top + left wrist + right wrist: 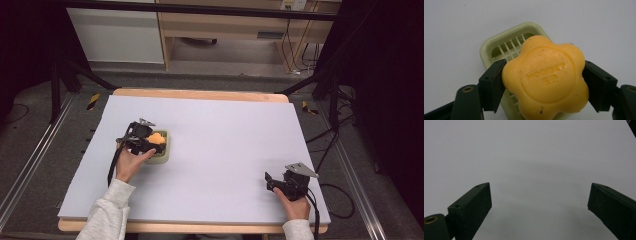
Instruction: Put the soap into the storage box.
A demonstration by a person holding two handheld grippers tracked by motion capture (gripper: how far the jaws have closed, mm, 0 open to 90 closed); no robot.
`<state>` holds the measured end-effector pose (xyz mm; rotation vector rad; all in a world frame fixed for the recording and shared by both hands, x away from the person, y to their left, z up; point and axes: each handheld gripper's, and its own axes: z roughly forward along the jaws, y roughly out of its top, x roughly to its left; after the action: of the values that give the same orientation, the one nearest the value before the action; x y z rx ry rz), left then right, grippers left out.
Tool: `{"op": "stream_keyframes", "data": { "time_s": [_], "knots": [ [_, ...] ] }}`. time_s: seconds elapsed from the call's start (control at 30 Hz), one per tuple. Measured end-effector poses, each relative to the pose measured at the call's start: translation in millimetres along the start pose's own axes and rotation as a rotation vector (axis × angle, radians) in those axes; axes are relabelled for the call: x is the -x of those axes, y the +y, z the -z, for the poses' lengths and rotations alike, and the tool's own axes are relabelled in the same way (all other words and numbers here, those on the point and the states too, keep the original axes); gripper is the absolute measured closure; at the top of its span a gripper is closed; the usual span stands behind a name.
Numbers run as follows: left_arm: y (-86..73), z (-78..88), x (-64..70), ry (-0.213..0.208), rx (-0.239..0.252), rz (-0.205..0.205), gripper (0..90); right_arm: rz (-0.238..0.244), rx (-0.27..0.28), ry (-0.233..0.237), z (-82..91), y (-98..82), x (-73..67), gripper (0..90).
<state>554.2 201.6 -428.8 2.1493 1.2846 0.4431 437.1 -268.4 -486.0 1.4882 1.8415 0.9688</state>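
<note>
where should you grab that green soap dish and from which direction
Probably by its two long rim walls, coming straight down from above. The soap dish is a shallow rounded rectangle with a raised rim, and its short width suits a two-jaw pinch. Its slatted floor offers no grip. The left gripper is shut on the orange soap over it, so the open right gripper is the free one.

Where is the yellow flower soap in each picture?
High view: the soap sits left of middle, over the green soap dish.
Left gripper view: soap fills the centre, squeezed between the black fingers.
Right gripper view: bare table.
Shared landmark: the green soap dish.
</note>
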Motion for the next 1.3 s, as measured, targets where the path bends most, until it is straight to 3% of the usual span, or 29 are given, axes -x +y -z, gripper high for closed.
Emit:
{"op": "stream_keyframes", "data": {
  "time_s": [0.9, 1.3],
  "knots": [
    [-0.7, -16.3, -0.9, 0.028, -0.055, -0.02, 26.3, 0.004, -0.002, 0.001, -0.3, 0.0, 0.5, 5.6],
    [-0.9, -17.2, -0.7, 0.034, -0.051, -0.025, 26.1, 0.006, -0.003, 0.001, -0.5, -0.1, 0.5, 5.6]
  ]
}}
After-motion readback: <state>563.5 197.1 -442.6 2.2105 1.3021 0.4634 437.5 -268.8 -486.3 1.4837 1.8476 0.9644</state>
